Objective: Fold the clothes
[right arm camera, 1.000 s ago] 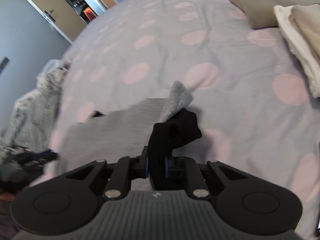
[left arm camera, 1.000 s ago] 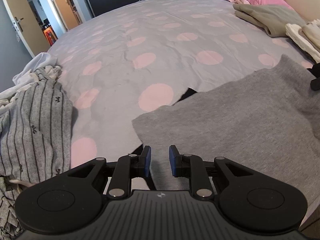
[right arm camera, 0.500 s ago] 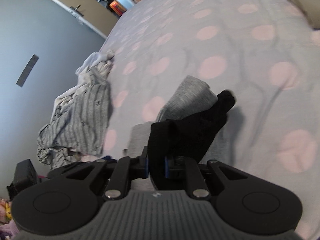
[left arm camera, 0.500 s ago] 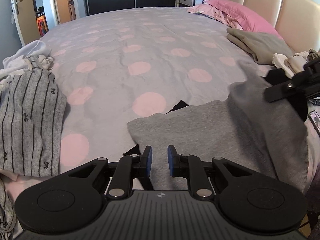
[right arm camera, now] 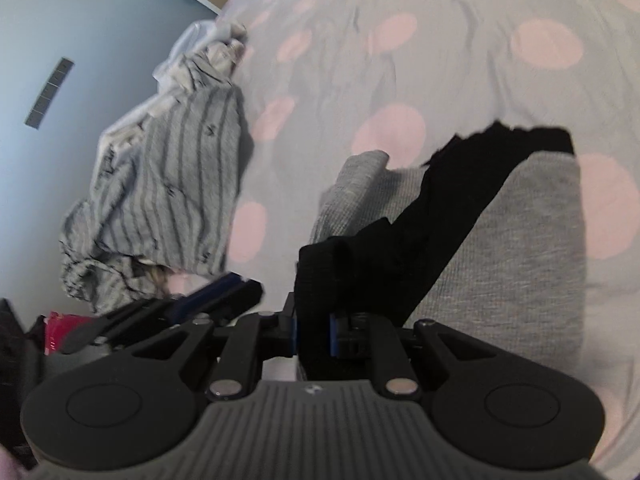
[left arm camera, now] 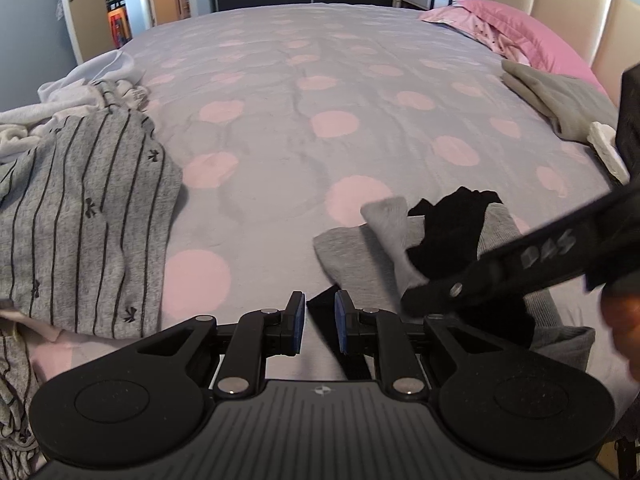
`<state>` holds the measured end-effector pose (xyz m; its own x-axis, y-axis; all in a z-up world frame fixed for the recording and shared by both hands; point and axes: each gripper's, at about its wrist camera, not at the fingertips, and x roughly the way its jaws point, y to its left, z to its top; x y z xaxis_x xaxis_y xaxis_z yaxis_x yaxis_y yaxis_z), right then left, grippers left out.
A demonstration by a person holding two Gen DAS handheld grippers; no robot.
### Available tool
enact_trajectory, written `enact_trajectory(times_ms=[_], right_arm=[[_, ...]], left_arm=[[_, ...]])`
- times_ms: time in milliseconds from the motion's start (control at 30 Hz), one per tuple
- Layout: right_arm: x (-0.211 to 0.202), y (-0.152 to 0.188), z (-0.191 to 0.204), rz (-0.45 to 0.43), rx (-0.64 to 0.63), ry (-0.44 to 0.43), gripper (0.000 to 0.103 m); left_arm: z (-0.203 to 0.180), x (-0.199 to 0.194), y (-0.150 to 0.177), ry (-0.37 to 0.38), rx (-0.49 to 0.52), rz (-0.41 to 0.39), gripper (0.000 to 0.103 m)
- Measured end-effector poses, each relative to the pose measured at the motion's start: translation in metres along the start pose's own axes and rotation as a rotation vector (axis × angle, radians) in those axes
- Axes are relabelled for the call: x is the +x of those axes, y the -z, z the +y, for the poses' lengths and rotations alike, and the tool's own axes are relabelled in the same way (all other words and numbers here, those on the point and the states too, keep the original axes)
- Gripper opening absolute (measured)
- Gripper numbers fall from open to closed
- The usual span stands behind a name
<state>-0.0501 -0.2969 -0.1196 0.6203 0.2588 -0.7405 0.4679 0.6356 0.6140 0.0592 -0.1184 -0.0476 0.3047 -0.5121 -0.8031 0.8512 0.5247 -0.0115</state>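
Fabric is bunching in the right gripper (right arm camera: 312, 334): its pads are clamping the grey garment's (right arm camera: 520, 248) black lining. The left gripper (left arm camera: 317, 322) is gripping that garment's black edge just beside it.

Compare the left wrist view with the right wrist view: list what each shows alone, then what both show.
Only the left wrist view shows the pink pillow, the headboard, the folded olive garment, the doors and dark wardrobe at the far end, and the left gripper with black fabric between its jaws.

Only the right wrist view shows the grey wall with a dark vent strip, and the right gripper head-on, jaws shut on black fabric.

Both show the dotted bedspread, the striped grey garment and the grey and black garment being folded.
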Motion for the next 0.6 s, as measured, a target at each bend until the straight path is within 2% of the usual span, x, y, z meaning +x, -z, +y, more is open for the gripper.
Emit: enact_trajectory(times_ms=[100, 233, 300, 433, 600], right_arm=[[0.008, 0.001, -0.001, 0.017, -0.015, 0.024, 0.016], [0.01, 0.003, 0.006, 0.026, -0.054, 0.047, 0.027], [0.004, 0.004, 0.011, 0.025, -0.075, 0.045, 0.036], [-0.025, 0.005, 0.016, -0.033, -0.119, 0.039, 0.047], [-0.069, 0.014, 0.008, -0.131, -0.19, 0.09, 0.048]], left_arm=[[0.001, 0.001, 0.0, -0.007, -0.002, 0.005, 0.014], [0.0, 0.001, 0.0, -0.017, 0.009, 0.011, 0.014], [-0.001, 0.0, 0.0, -0.028, 0.015, 0.016, 0.014], [0.003, -0.006, -0.001, -0.042, -0.01, 0.014, 0.014], [0.001, -0.016, -0.005, -0.024, -0.026, -0.009, 0.014]])
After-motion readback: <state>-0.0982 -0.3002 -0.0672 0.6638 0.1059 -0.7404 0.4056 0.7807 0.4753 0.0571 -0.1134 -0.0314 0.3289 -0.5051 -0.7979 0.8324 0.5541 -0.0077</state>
